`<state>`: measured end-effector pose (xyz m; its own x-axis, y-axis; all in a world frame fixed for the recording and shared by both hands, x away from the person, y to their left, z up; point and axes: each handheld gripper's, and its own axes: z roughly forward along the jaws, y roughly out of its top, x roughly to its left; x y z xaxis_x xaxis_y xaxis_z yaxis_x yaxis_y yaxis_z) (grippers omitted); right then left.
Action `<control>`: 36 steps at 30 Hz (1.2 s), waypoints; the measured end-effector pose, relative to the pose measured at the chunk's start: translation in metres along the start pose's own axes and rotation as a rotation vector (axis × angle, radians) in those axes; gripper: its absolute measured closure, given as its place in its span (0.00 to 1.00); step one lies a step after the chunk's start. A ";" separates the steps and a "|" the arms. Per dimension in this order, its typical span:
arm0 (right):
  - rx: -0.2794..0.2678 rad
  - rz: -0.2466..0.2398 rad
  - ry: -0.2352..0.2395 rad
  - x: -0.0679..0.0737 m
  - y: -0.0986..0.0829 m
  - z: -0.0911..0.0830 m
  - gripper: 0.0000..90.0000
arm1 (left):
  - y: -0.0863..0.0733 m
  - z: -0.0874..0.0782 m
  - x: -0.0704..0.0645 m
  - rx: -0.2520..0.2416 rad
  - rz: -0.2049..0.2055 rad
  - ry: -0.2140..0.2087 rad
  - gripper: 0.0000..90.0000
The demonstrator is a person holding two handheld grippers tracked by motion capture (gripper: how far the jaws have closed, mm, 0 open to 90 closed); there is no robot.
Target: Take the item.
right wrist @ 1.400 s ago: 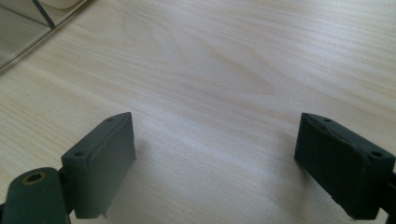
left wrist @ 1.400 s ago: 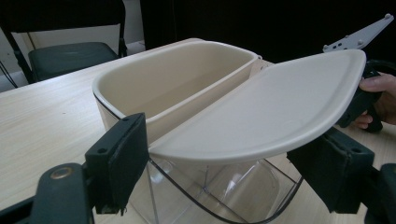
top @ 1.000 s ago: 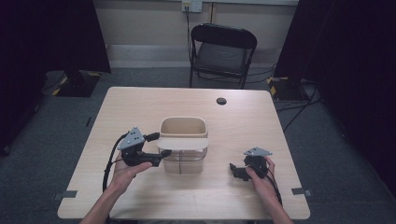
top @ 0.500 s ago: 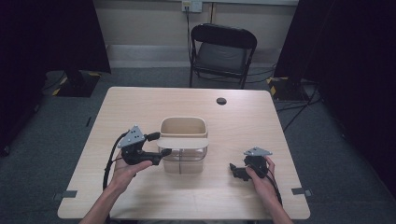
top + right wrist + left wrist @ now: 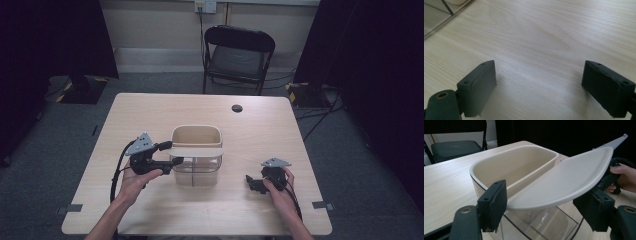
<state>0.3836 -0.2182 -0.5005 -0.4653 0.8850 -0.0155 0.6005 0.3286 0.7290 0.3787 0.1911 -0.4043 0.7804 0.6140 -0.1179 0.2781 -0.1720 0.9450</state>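
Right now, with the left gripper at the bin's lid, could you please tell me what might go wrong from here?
1. The left gripper straddles the cream lid with its jaws wide apart, so the tilted lid could slip or drop if moved before they close.
2. The bin looks light, and the right gripper sits open on the table, away from it; pushing the lid may slide or tip the bin.

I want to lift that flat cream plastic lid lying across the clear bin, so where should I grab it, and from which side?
Grip the cream lid by its thin overhanging edge, coming in level from the side of the clear bin where the left gripper is. The lid lies flat across the bin's near half, its rim jutting past the wall, so the open jaws can likely close above and below it.
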 end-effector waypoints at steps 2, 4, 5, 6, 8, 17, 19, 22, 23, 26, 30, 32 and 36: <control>0.001 0.001 0.000 0.000 0.000 0.000 0.13 | 0.000 0.000 0.001 -0.003 0.002 0.000 0.32; 0.000 0.000 0.000 0.000 0.000 0.000 0.13 | 0.000 0.000 0.000 -0.005 -0.003 -0.003 0.32; -0.001 0.002 0.000 0.000 0.000 0.000 0.13 | 0.000 0.000 0.001 0.004 0.005 -0.004 0.32; 0.000 0.000 0.000 0.000 0.000 0.000 0.13 | 0.000 0.000 0.001 0.004 0.005 -0.004 0.32; -0.001 0.002 0.000 0.000 0.000 0.000 0.13 | 0.001 0.002 0.001 0.006 0.003 -0.006 0.32; 0.000 0.001 0.000 0.000 0.000 0.000 0.13 | 0.002 0.003 0.001 0.009 0.000 -0.011 0.33; 0.000 0.000 0.000 0.000 0.000 0.000 0.13 | 0.003 0.004 0.001 0.012 -0.008 -0.014 0.33; 0.000 0.001 0.000 0.000 0.000 0.000 0.13 | 0.004 0.004 0.002 0.021 -0.001 -0.012 0.33; 0.000 0.000 0.000 0.000 0.000 0.000 0.13 | 0.004 0.005 0.001 0.021 -0.009 -0.019 0.33; 0.000 0.000 0.000 0.000 0.000 0.000 0.13 | 0.005 0.005 0.002 0.033 -0.003 -0.016 0.33; 0.000 0.000 0.000 0.000 0.000 0.000 0.13 | 0.006 0.007 0.003 0.032 -0.011 -0.022 0.34; 0.000 0.001 0.000 0.000 0.000 0.000 0.13 | 0.007 0.008 0.002 0.033 -0.018 -0.025 0.34; 0.000 0.001 0.000 0.000 0.000 0.000 0.13 | 0.007 0.009 0.003 0.037 -0.023 -0.031 0.34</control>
<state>0.3836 -0.2181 -0.5005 -0.4647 0.8854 -0.0148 0.6008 0.3275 0.7292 0.3879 0.1849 -0.4007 0.7904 0.5941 -0.1490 0.3159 -0.1871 0.9301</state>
